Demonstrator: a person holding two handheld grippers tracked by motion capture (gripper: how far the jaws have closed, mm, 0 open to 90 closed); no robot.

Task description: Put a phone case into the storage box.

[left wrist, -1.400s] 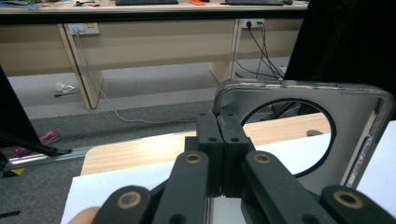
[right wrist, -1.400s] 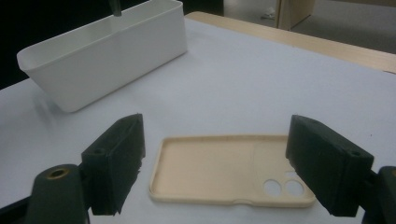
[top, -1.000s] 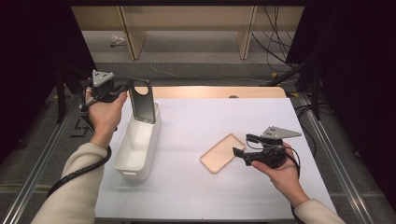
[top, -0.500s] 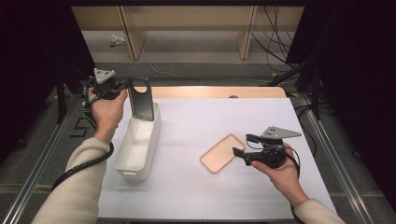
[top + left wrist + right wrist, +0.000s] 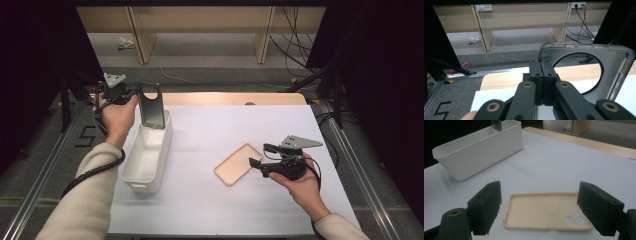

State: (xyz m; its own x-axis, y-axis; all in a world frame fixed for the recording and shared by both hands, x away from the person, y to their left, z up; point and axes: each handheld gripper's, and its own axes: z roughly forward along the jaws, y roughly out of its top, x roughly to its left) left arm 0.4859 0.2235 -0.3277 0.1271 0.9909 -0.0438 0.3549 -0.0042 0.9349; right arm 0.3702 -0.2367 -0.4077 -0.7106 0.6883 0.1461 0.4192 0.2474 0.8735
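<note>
Dark translucent phone case with large round cut-out: glossy plastic, shiny reflective edges. Beige rectangular phone case: matt plastic, smooth, inner face up. White oblong plastic bin: smooth, slight sheen. White table cover: matt, paper-like. Pale wooden table edge: visible grain. Black gripper fingers: matt plastic.

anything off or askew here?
Nothing damaged or spilled. The beige case lies flat but skewed to the sheet's edges, open side up, between the right hand-held gripper's open jaws. The left hand-held gripper holds the dark case upright over the bin.
</note>
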